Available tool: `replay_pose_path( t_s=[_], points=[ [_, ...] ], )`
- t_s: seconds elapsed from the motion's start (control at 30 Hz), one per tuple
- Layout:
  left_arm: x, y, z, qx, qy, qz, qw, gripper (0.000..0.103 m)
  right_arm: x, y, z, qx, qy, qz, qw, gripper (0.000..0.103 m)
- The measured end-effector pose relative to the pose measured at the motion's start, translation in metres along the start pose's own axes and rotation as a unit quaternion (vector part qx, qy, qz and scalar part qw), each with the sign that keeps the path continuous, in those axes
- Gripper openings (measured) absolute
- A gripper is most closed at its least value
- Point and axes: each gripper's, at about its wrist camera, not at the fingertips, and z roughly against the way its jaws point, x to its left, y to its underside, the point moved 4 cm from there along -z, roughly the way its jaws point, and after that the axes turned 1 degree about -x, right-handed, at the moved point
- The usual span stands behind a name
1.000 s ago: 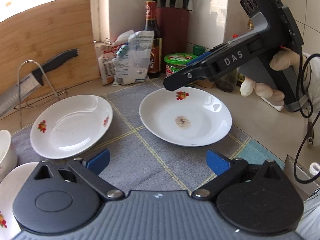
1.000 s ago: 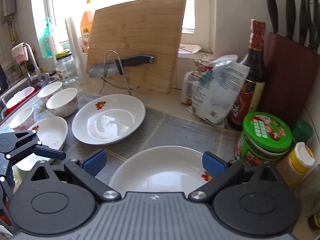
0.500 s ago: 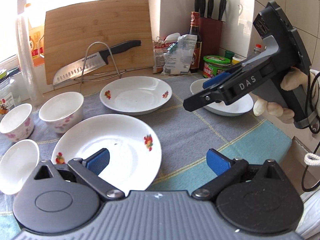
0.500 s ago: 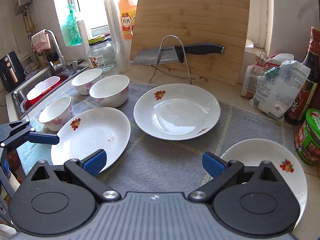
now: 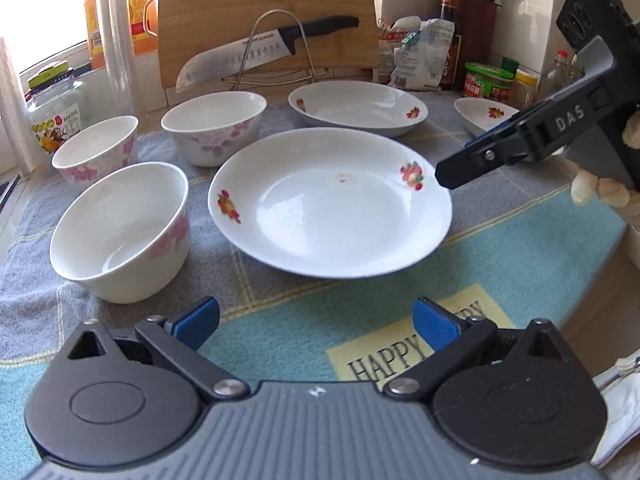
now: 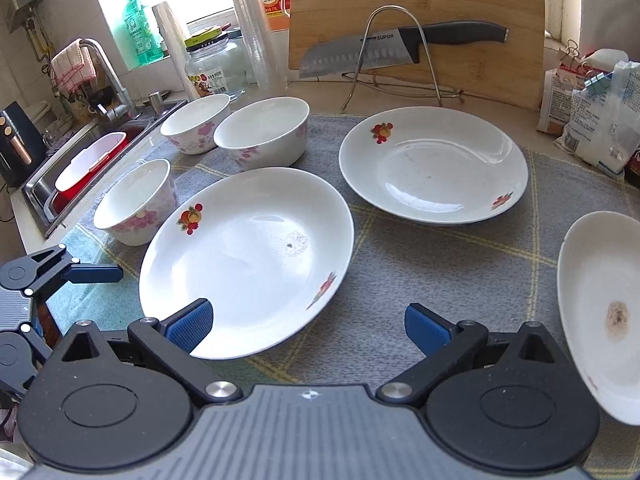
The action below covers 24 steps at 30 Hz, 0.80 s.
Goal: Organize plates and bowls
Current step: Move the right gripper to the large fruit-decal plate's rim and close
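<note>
Plates: three white plates with fruit motifs lie on the mat. The near plate [image 5: 332,204] sits at the front, a second plate [image 5: 358,108] lies behind it, and a third plate [image 6: 600,312] rests well apart at the right edge of the mat, marked with a brown stain.
Bowls: three pink-flowered bowls are grouped to the left of the plates. The front bowl [image 5: 120,232] stands just beside the near plate; the middle bowl [image 5: 96,148] and the rear bowl [image 5: 214,126] stand behind it. All are upright and apparently empty.
Layout rationale: every item lies singly, nothing nested, so stacking like with like appears not yet begun.
Mat: a grey and blue cloth mat [image 5: 280,320] covers the worktop under all the dishes.
Left gripper [image 5: 316,320]: jaws spread wide, blue pads well apart, holding nothing; it hangs above the mat in front of the near plate.
Right gripper [image 6: 308,326]: likewise wide open and empty; its left pad overlaps the near plate's front rim in the right wrist view, though contact cannot be told. In the left wrist view its fingertip hovers beside that plate's right rim.
Judged step: both grippers face the near plate, which suggests it is the first item to be taken.
Background: a knife [image 6: 400,50] rests on a wire stand before a cutting board [image 6: 416,20].
</note>
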Motion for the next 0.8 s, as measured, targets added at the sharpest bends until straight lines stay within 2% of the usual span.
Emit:
replay_pose_path(
  t_s=[0.13, 0.3, 0.37, 0.8],
  points=[
    [0.007, 0.006, -0.006, -0.004, 0.007, -0.025, 0.9996, 0.102, 0.010, 0.003, -0.008, 0.011, 0.009, -0.012, 1.000, 0.103],
    [0.007, 0.005, -0.016, -0.011, 0.045, -0.029, 0.9985, 0.102, 0.018, 0.013, -0.012, 0.028, 0.021, -0.016, 0.999, 0.103],
    [0.004, 0.004, -0.019, -0.018, 0.047, -0.037, 0.9980, 0.102, 0.019, 0.016, -0.013, 0.034, 0.022, -0.018, 0.999, 0.103],
    [0.000, -0.008, -0.034, -0.029, 0.044, -0.044, 0.9976, 0.102, 0.005, 0.009, -0.034, 0.061, -0.038, -0.014, 0.997, 0.103]
  ],
)
